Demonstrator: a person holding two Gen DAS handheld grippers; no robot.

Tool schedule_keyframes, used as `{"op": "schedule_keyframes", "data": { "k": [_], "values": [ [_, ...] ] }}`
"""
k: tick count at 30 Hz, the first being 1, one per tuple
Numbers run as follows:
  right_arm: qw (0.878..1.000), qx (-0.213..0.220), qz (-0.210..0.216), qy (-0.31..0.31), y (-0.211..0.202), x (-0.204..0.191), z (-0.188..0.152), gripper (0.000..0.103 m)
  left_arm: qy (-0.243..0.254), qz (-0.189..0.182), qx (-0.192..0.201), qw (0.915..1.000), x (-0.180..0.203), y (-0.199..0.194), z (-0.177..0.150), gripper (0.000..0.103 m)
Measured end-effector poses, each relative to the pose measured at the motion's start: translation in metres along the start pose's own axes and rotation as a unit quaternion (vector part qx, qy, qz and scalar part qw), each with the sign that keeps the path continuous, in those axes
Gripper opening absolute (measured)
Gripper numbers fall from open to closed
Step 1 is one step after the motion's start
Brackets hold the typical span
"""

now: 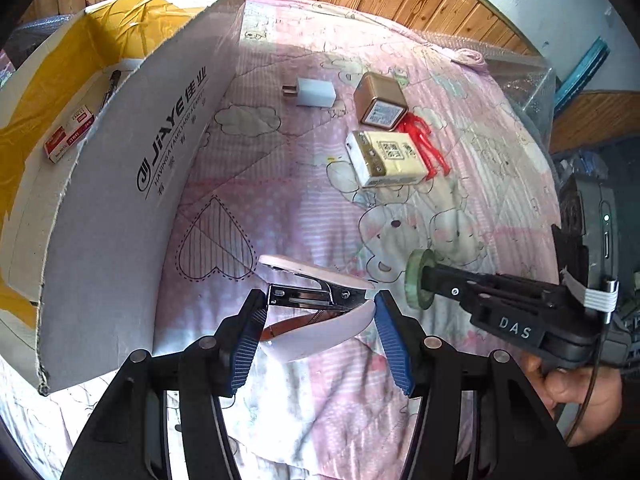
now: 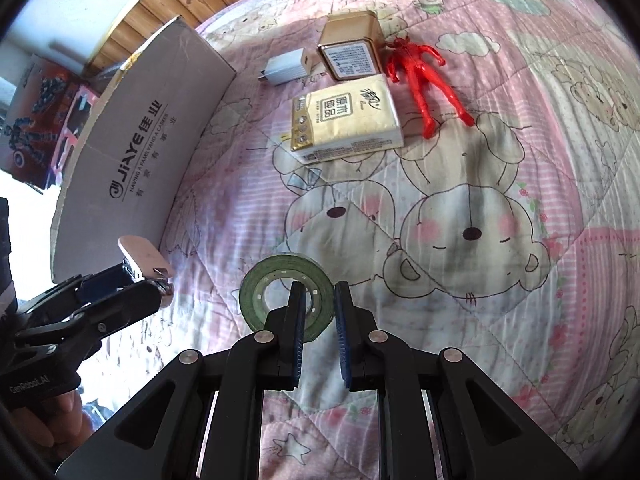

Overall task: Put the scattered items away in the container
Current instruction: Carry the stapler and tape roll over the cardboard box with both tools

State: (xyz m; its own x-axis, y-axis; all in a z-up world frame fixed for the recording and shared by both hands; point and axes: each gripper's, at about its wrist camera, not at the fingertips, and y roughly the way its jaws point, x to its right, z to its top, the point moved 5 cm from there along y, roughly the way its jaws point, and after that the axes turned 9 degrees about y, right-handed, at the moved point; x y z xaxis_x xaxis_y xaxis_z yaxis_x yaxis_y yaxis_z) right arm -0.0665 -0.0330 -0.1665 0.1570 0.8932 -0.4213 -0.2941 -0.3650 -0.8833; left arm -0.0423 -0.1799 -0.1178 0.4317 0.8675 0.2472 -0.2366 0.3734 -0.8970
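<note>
Cardboard box (image 1: 120, 184) holds staple packet (image 1: 68, 136) and pen (image 1: 110, 86).

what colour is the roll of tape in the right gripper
Green, with a pale inner core; the roll of tape shows best in the right wrist view.

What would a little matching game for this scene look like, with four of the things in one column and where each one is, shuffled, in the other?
Things:
1. White and chrome stapler
2. Green roll of tape
3. Small red and white box
4. Red plastic toy figure

Places:
A. Lying loose on the pink quilt, beside the gold tin
B. Inside the white cardboard box
C. Between the jaws of the left gripper
D. Between the jaws of the right gripper

Pairs: 1-C, 2-D, 3-B, 4-A
</note>
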Motion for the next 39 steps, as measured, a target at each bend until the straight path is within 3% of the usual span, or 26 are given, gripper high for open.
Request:
{"op": "schedule_keyframes", "data": {
  "k": [6,15,27,39],
  "values": [
    [1.0,0.013,0.005,-0.015,-0.011,-0.017,0.01,0.015,-0.022,-0.029,0.032,0.9988,-0.002,-0.026,0.016,0.057],
    [0.999,0.025,0.007,-0.045,-0.028,-0.041,0.017,0.015,-0.022,-0.024,0.059,0.9977,-0.003,-0.052,0.031,0.057],
    [0.994,0.04,0.013,-0.103,-0.049,-0.096,0.03,0.015,-0.047,0.021,0.093,0.9943,-0.033,-0.096,0.049,0.057],
    [0.983,0.052,0.019,-0.174,-0.066,-0.157,0.043,0.015,-0.085,0.081,0.122,0.9855,-0.074,-0.137,0.054,0.057]
  ]
}}
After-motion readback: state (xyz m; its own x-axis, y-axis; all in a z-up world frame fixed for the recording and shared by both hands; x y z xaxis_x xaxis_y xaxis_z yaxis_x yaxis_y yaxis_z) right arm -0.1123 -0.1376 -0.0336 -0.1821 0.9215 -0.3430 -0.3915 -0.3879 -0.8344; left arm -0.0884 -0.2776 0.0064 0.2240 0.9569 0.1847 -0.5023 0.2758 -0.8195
